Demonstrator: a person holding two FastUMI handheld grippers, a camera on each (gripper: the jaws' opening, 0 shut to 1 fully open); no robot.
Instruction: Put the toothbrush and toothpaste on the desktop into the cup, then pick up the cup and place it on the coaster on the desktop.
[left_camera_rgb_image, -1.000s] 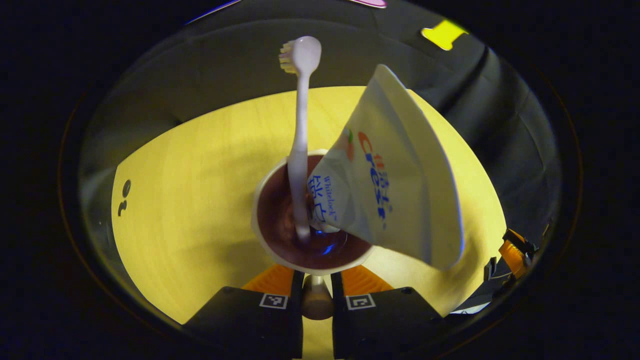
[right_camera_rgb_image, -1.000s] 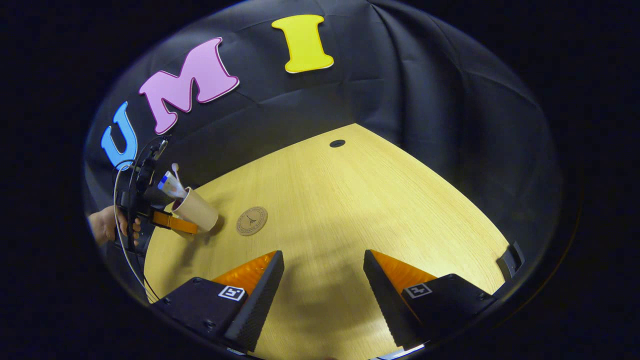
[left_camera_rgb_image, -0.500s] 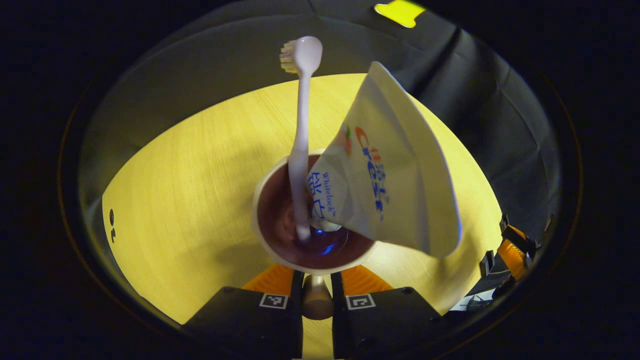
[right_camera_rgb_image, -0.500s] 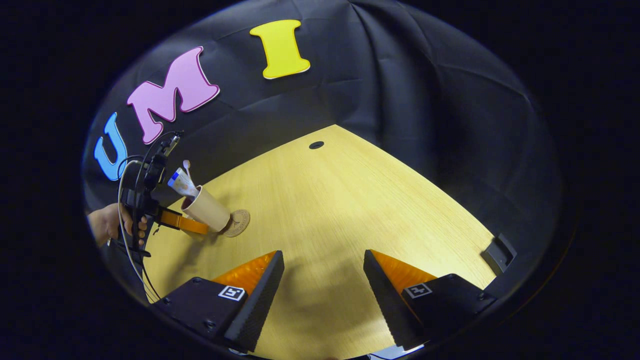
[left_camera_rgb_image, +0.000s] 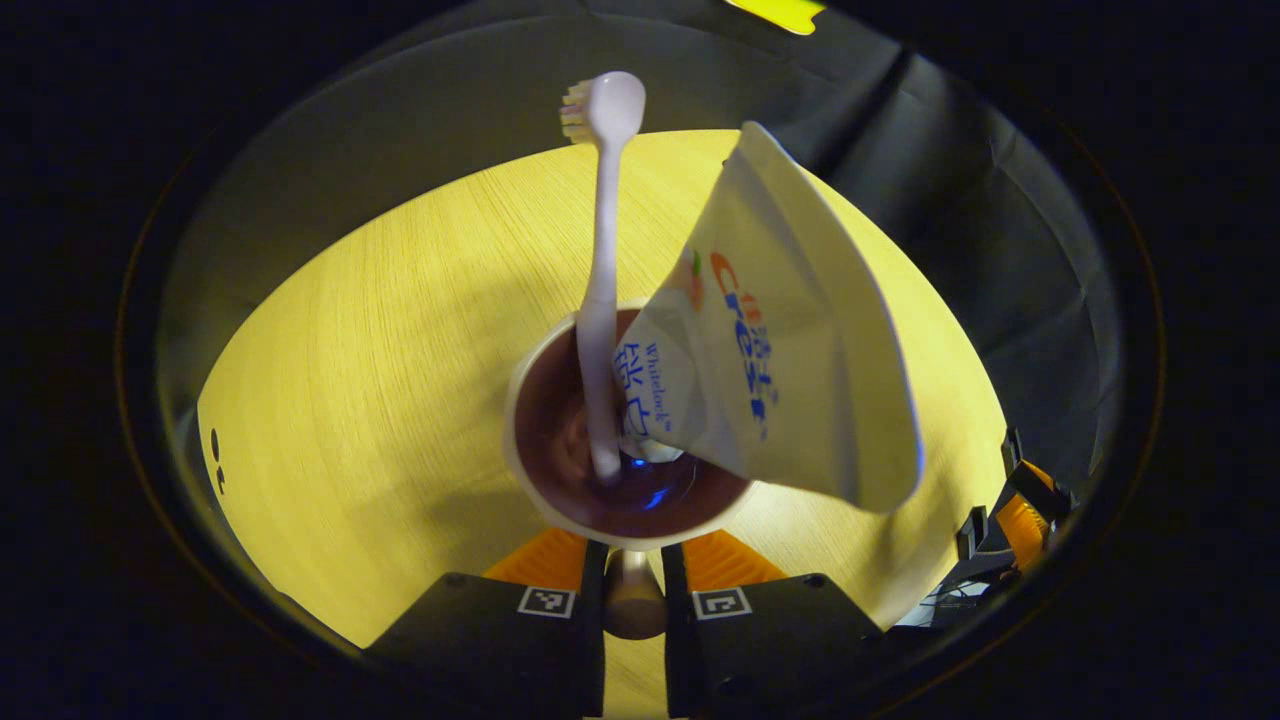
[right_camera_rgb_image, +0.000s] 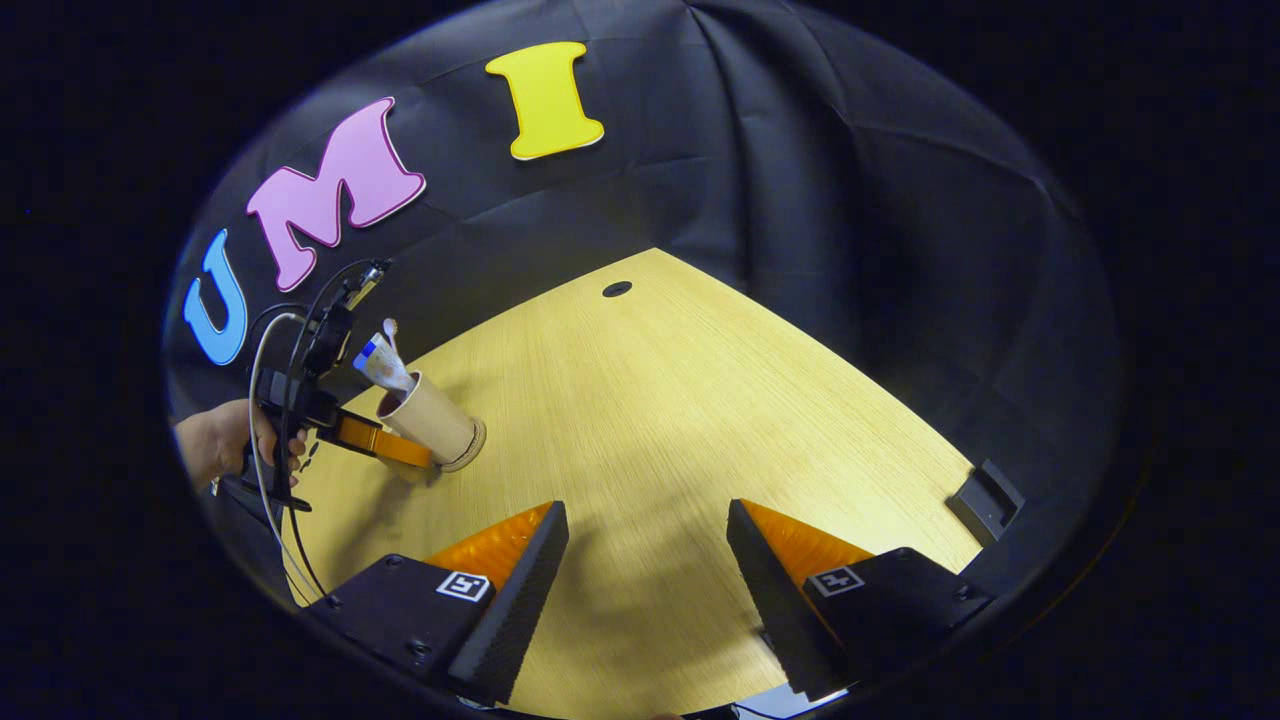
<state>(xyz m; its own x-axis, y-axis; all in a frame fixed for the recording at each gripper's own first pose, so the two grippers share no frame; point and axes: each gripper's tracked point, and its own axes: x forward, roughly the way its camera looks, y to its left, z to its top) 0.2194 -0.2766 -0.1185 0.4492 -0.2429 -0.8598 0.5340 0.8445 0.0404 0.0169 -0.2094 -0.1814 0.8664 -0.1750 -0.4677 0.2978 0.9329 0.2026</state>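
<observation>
A tan cup (left_camera_rgb_image: 528, 395) with a dark inside holds a white toothbrush (left_camera_rgb_image: 600, 300), head up, and a white toothpaste tube (left_camera_rgb_image: 790, 340) leaning right. My left gripper (left_camera_rgb_image: 633, 590) is shut on the cup's near wall. In the right gripper view the same cup (right_camera_rgb_image: 432, 420) stands over the round brown coaster (right_camera_rgb_image: 475, 440), covering most of it. I cannot tell whether its base touches the coaster. My left gripper (right_camera_rgb_image: 385, 447) grips it from the left, held by a hand (right_camera_rgb_image: 215, 450). My right gripper (right_camera_rgb_image: 648, 560) is open above the wooden table (right_camera_rgb_image: 700, 400), holding nothing.
The table has a small round hole (right_camera_rgb_image: 617, 289) near its far corner and a black block (right_camera_rgb_image: 985, 495) at its right edge. Black cloth walls close in behind the table. My right gripper's finger (left_camera_rgb_image: 1020, 515) pokes in at the lower right of the left gripper view.
My left gripper has carried the cup with the toothbrush and toothpaste to the right, from beside the coaster to over it. The right gripper stays open, its view drifting slightly.
</observation>
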